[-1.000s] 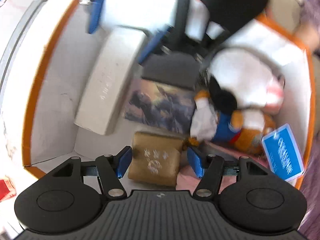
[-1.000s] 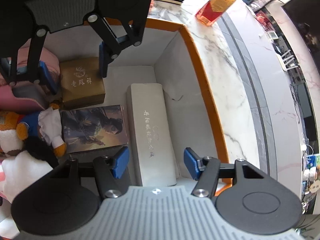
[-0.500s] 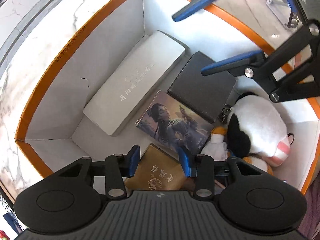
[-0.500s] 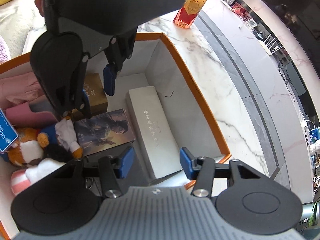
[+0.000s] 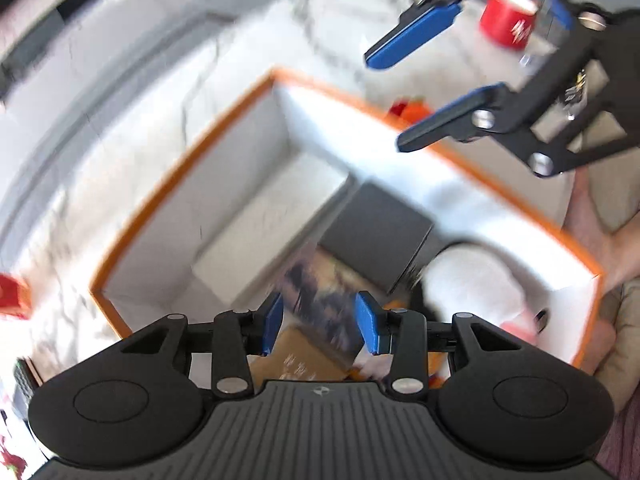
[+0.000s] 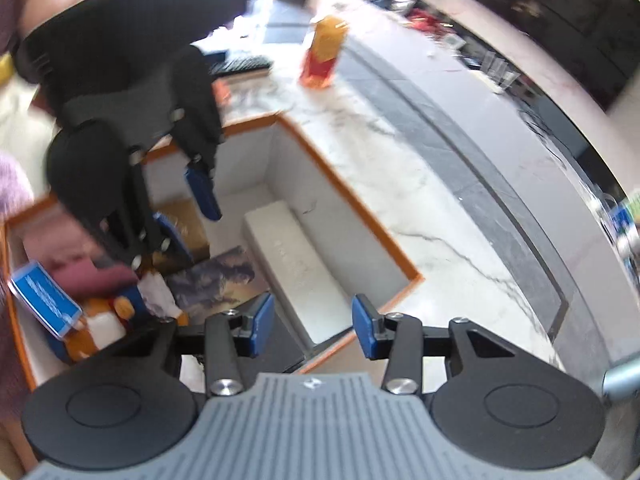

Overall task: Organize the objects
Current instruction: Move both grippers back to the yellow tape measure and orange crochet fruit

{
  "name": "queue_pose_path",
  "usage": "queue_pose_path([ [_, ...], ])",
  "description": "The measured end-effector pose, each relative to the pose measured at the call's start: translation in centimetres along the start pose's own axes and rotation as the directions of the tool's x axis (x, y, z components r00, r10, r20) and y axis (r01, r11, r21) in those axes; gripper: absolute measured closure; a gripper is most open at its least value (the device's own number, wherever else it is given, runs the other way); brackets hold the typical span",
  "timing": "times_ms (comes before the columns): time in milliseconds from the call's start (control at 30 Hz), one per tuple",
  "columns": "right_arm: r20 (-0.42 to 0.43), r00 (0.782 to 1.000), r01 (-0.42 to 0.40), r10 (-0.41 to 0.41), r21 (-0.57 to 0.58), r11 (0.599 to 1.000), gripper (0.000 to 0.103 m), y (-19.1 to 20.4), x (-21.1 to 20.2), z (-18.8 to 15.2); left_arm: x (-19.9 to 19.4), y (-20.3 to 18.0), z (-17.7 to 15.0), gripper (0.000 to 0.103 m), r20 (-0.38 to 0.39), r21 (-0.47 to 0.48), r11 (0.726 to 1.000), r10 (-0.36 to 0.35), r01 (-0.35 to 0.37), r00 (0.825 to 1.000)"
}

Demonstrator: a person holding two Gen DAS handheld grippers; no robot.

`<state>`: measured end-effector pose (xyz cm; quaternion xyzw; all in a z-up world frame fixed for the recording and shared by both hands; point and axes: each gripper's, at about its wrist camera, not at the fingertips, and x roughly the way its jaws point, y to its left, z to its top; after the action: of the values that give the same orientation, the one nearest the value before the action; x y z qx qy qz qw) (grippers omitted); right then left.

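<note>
An orange-rimmed white box (image 5: 176, 184) (image 6: 348, 196) holds a long white case (image 5: 256, 232) (image 6: 296, 268), a dark grey box (image 5: 376, 232), a painted picture box (image 5: 320, 280) (image 6: 216, 284), a gold box (image 5: 296, 356) (image 6: 188, 224) and a plush toy (image 5: 472, 284) (image 6: 104, 320). My left gripper (image 5: 320, 326) (image 6: 198, 234) hovers above the picture box, partly open and empty. My right gripper (image 6: 312, 326) (image 5: 388, 102) hangs over the box's near rim. Its jaws are closing with nothing between them.
The box sits on a white marble counter (image 5: 120, 120) (image 6: 400, 160). A red and yellow carton (image 6: 324, 56) and a dark remote (image 6: 240, 64) stand beyond it. A red can (image 5: 508, 24) is at the far side. Pink items (image 6: 80, 256) and a blue card (image 6: 44, 300) fill the box's left end. A person's hand (image 5: 600, 240) is at the box's right edge.
Both grippers have risen out of the box, so more of the counter shows around it. Both pairs of jaws have narrowed, holding nothing. Both views have rolled.
</note>
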<state>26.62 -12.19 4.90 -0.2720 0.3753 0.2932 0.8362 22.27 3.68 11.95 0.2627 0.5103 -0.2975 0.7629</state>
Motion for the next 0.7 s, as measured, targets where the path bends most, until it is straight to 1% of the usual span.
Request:
queue_pose_path([
  [33,0.012,1.0,0.008,-0.009,0.039,0.999,0.058,-0.3,-0.8,-0.3,-0.9,-0.8,0.2,0.055,0.028,0.01,1.0,0.011,-0.011,1.0],
  [133,0.048,0.997,0.053,-0.06,0.14,0.989,0.058,-0.7,-3.0,-1.8,-1.7,-0.9,0.9,0.055,0.087,0.022,1.0,0.017,-0.019,0.996],
  [167,0.057,0.996,0.061,-0.072,0.17,0.984,0.058,-0.7,-3.7,-2.4,0.2,-0.6,2.7,0.055,0.103,0.023,1.0,0.012,-0.014,0.995],
  [200,0.063,0.995,0.069,-0.083,0.205,0.976,0.058,-1.0,-4.4,-3.1,1.3,-1.6,2.1,0.055,0.123,0.03,0.999,0.007,-0.011,0.992],
  [267,0.071,0.993,0.078,-0.099,0.259,0.963,0.058,-1.3,-5.7,-4.6,2.4,-3.7,2.5,0.055,0.162,0.04,0.999,0.004,-0.011,0.987],
  [333,0.075,0.989,0.099,-0.128,0.303,0.948,0.058,-1.5,-6.6,-6.7,5.0,-5.8,3.5,0.055,0.184,0.047,0.999,-0.015,0.006,0.983],
  [367,0.072,0.988,0.109,-0.138,0.318,0.942,0.058,-1.5,-6.9,-7.5,6.1,-6.6,3.8,0.054,0.186,0.065,0.998,-0.025,0.013,0.982],
  [433,0.066,0.987,0.113,-0.146,0.356,0.928,0.058,-1.8,-7.6,-9.4,6.7,-8.2,4.8,0.053,0.178,0.108,0.994,-0.023,0.003,0.984],
  [467,0.065,0.987,0.111,-0.146,0.375,0.92,0.058,-1.9,-7.7,-10.5,9.1,-9.0,4.5,0.053,0.169,0.134,0.991,-0.019,-0.004,0.985],
  [533,0.066,0.988,0.101,-0.14,0.411,0.906,0.058,-2.1,-8.0,-12.4,11.3,-10.4,5.3,0.045,0.158,0.196,0.981,-0.015,-0.017,0.987],
  [567,0.068,0.987,0.1,-0.143,0.43,0.897,0.058,-2.1,-7.9,-13.3,13.0,-10.9,5.7,0.043,0.149,0.219,0.975,-0.008,-0.025,0.989],
  [633,0.072,0.988,0.089,-0.139,0.473,0.877,0.058,-2.1,-7.6,-15.2,15.2,-11.6,6.4,0.042,0.113,0.257,0.965,0.014,-0.042,0.993],
  [700,0.08,0.987,0.081,-0.141,0.508,0.857,0.058,-2.2,-7.2,-17.0,15.4,-12.2,6.9,0.041,0.079,0.283,0.958,0.034,-0.055,0.996],
])
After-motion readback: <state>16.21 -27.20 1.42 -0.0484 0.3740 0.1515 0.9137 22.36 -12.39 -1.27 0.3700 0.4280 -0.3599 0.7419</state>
